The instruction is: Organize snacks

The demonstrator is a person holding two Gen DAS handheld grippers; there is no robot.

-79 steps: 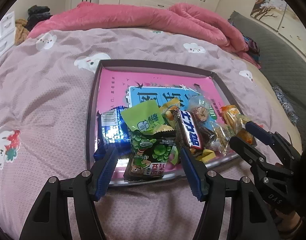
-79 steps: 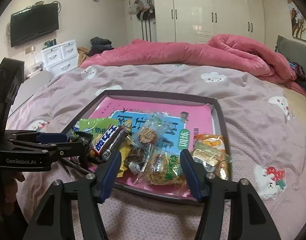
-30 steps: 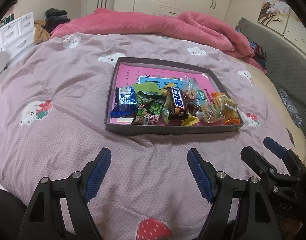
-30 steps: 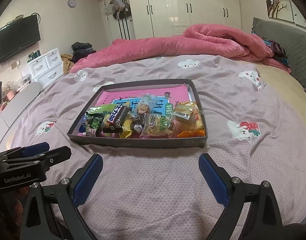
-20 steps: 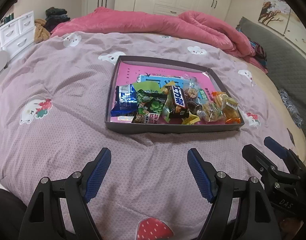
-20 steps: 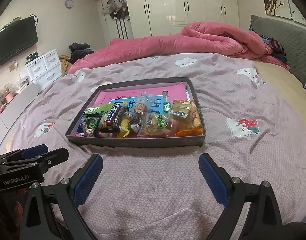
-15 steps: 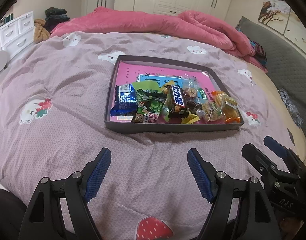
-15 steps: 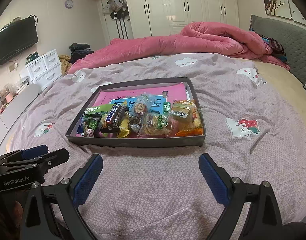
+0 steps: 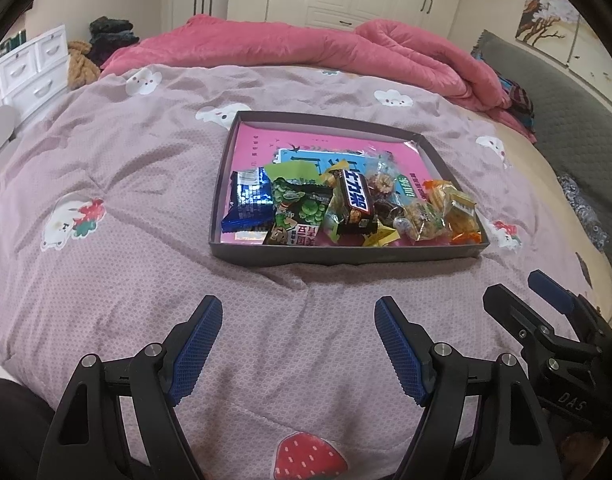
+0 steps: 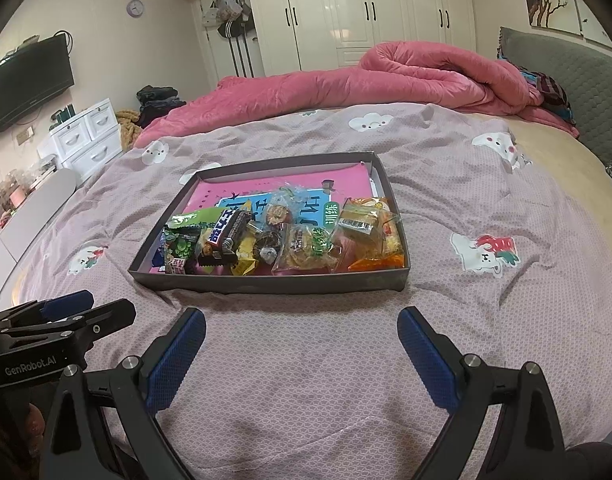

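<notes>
A dark grey tray (image 9: 345, 257) (image 10: 266, 283) with a pink liner sits on the purple bed cover. Several snacks lie along its near side: a blue packet (image 9: 248, 202), a green pea packet (image 9: 300, 212) (image 10: 180, 246), a dark chocolate bar (image 9: 355, 200) (image 10: 224, 234), clear-wrapped sweets (image 10: 306, 246) and orange-yellow packets (image 9: 455, 210) (image 10: 369, 226). My left gripper (image 9: 298, 312) is open and empty, low over the cover in front of the tray. My right gripper (image 10: 302, 318) is open and empty, also in front of the tray. Each shows in the other's view: the right (image 9: 521, 292), the left (image 10: 102, 304).
A rolled pink quilt (image 9: 306, 50) (image 10: 385, 80) lies across the far side of the bed. A grey headboard (image 10: 565, 76) is at the right. White drawers (image 10: 86, 140) and a wall TV (image 10: 26, 84) are at the left, wardrobes behind.
Both grippers have pulled back from the tray and opened wider. The tray with the snacks now lies farther off; in the last half second almost nothing moved.
</notes>
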